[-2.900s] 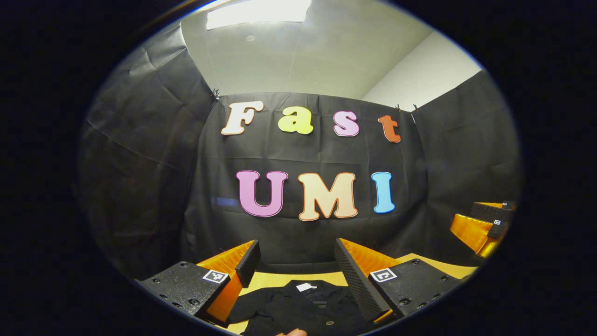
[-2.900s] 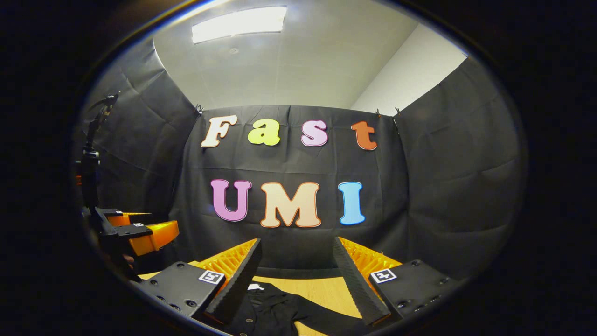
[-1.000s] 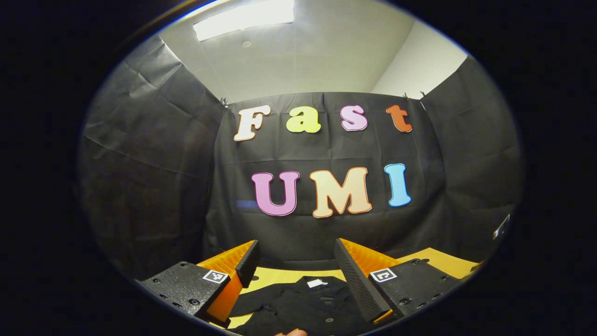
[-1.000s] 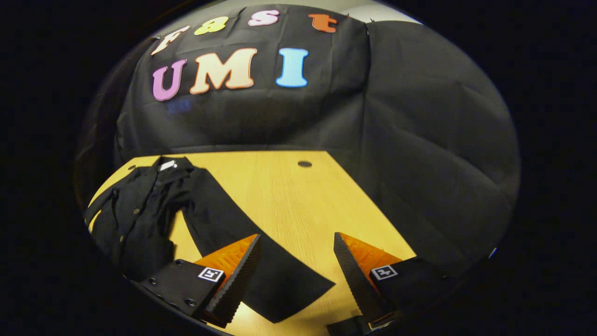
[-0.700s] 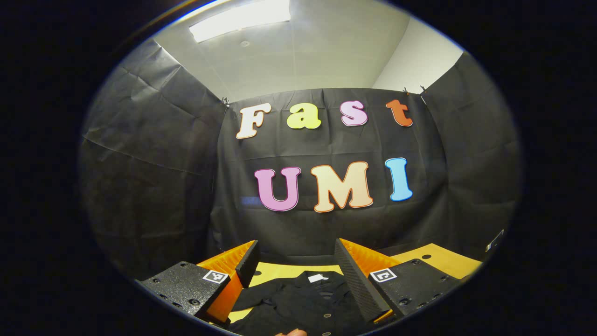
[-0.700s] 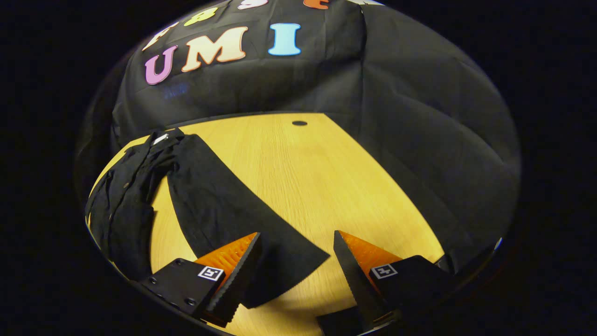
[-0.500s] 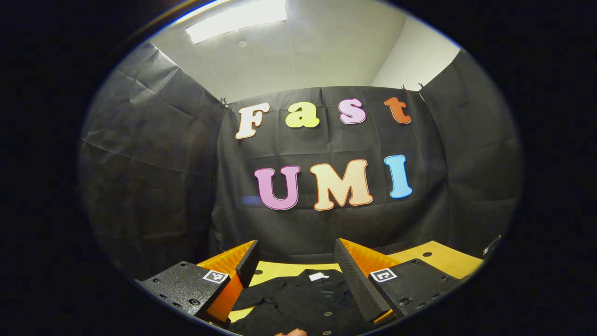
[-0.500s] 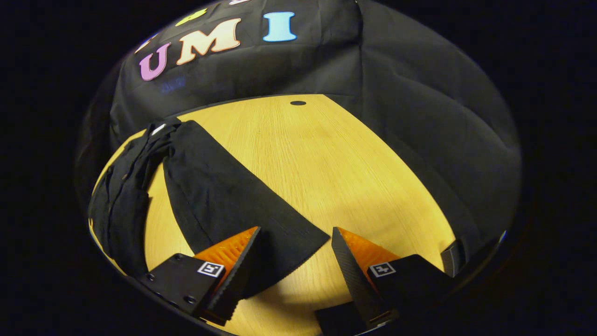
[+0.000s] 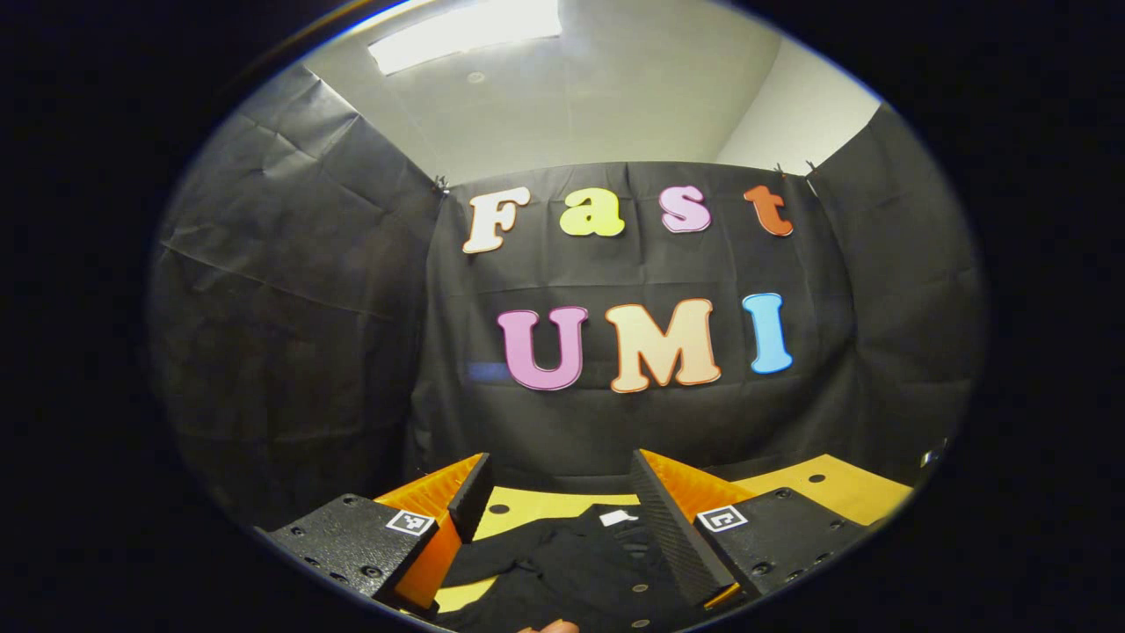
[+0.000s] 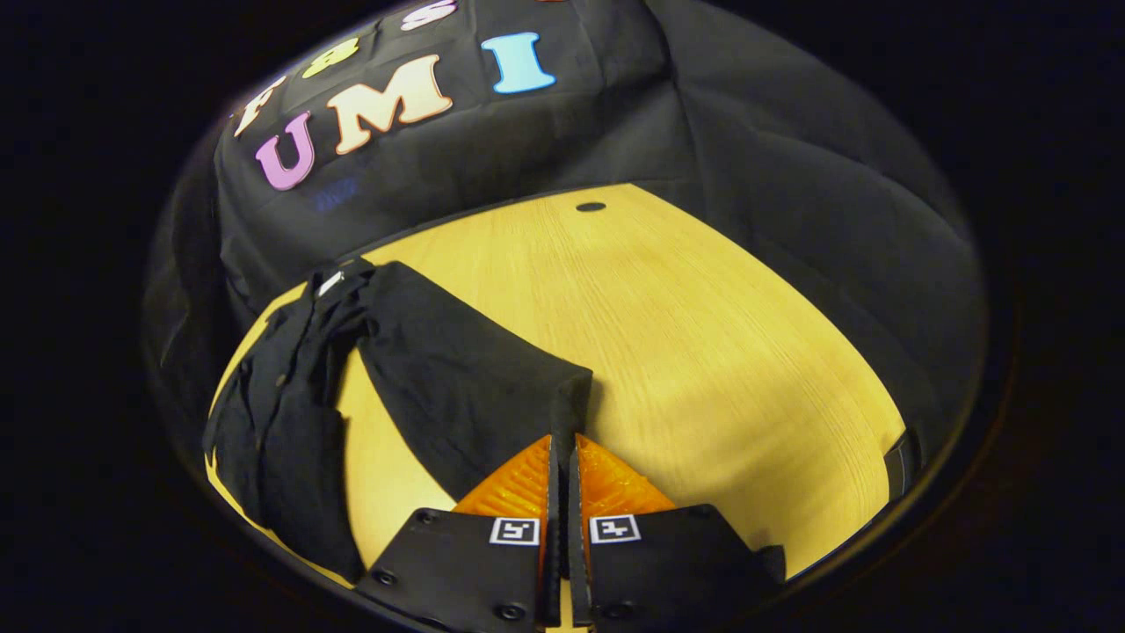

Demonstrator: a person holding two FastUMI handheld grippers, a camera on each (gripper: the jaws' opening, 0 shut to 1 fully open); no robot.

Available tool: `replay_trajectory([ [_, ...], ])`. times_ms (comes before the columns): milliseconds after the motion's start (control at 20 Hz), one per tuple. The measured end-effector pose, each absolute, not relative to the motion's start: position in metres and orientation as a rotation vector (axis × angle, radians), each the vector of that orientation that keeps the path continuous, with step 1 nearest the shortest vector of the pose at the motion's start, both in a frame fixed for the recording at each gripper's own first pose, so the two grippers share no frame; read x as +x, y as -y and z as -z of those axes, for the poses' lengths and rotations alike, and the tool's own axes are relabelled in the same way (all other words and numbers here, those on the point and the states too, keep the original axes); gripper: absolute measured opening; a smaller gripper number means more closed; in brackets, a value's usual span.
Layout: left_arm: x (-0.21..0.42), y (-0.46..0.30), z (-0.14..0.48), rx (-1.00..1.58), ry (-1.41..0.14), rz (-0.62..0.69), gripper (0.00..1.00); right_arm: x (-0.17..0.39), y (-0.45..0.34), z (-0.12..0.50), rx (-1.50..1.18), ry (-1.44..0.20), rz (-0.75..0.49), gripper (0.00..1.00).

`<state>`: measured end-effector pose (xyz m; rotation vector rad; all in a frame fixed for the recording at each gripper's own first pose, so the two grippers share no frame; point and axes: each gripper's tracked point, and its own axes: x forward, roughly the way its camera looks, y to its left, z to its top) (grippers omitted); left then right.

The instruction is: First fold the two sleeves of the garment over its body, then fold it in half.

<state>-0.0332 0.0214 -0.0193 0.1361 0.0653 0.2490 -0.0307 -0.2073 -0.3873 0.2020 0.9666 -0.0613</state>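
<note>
Black cloth walls close off the booth behind a pale yellow wooden table (image 10: pixel 685 334), and on that table we find the garment. Nearest to us in the right gripper view, the right gripper (image 10: pixel 562 453) has its two orange fingers pressed together on the cuff end of the black sleeve (image 10: pixel 466 387), pinching the fabric edge between them. From that pinch the sleeve runs away across the wood, up and to the left, to join the body of the black shirt (image 10: pixel 272 413), which lies rumpled along the left edge of the table with its collar and a small white tag at the far end. Farther off, a small dark hole (image 10: pixel 591 207) marks the tabletop near the cloth wall. In the left gripper view, the left gripper (image 9: pixel 558 492) hangs with its fingers spread wide apart, gripping nothing (a fingertip of the person holding it peeks in at the bottom edge). Just beyond those fingers we see the shirt's collar and buttoned front (image 9: pixel 571 563) lying on the table, and above the cloth wall a bright ceiling light (image 9: pixel 466 25).
</note>
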Motion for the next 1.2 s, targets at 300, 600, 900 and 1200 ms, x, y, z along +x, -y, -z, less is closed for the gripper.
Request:
replay_trajectory([
  [300,-0.035,-0.088,0.027,0.127,-0.087,-0.309,0.95,0.034,0.108,0.306,0.146,-0.791,-0.069,0.07],
  [600,-0.046,-0.16,0.043,0.129,-0.122,-0.381,0.95,0.087,-0.01,0.266,0.107,-0.692,-0.217,0.06],
  [900,-0.062,-0.222,0.058,0.121,-0.161,-0.464,0.95,0.109,-0.098,0.259,0.066,-0.666,-0.323,0.06],
  [1200,-0.067,-0.269,0.076,0.153,-0.207,-0.467,0.95,0.119,-0.173,0.267,0.041,-0.656,-0.378,0.06],
])
